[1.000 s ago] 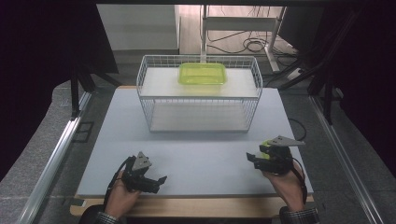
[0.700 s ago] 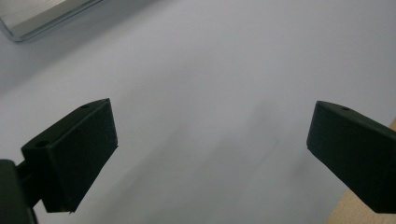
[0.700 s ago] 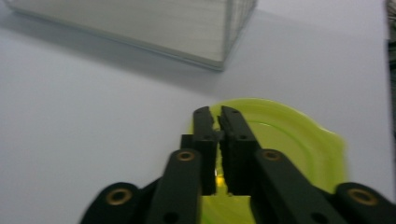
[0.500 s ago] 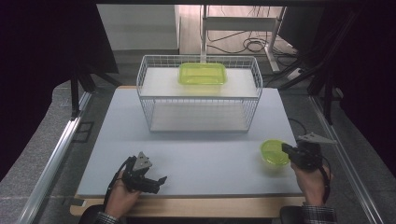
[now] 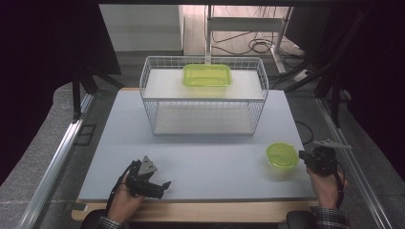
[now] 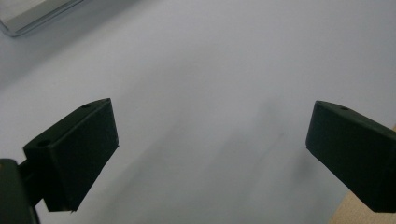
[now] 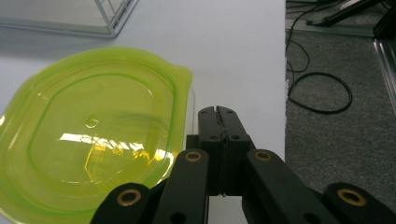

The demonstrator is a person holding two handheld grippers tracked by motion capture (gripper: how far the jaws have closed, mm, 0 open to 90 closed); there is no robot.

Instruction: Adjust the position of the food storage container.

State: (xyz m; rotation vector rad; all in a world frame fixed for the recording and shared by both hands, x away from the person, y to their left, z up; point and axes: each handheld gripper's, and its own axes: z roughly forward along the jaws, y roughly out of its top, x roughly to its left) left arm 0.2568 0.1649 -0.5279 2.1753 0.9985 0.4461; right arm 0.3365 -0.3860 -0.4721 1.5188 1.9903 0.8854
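Resting on pale board, dark room all round

Lying across the middle of the high view: a pale grey-blue board (image 5: 200,143), matte and smooth, set on a wooden tabletop (image 5: 200,210) whose light edge shows along the near side. Standing at the far half of that board: a white wire basket (image 5: 203,95) with a white shelf up top, bearing a rectangular yellow-green container (image 5: 207,76). Sitting at the near right of the board, close to its right edge and well apart from the basket: a round yellow-green lidded bowl (image 5: 282,156), translucent, catching a bright glare on its lid in the right gripper view (image 7: 93,140).

Held just to the right of that bowl: the right gripper (image 5: 305,157), jaws pressed together with nothing between them, tips beside the lid's small tab, contact impossible to tell. Having just been closing, those jaws. Held low at the near left of the board: the left gripper (image 5: 160,186), jaws spread wide over bare board.

Running along each side of the table: metal rails (image 5: 57,157) over grey speckled flooring (image 5: 28,191). Trailing on the floor beyond the right edge: loops of black cable (image 7: 322,93). Hanging at left and right: black drapes (image 5: 47,57). Standing behind the basket: a white table leg frame (image 5: 248,24) and more cable on lighter floor.
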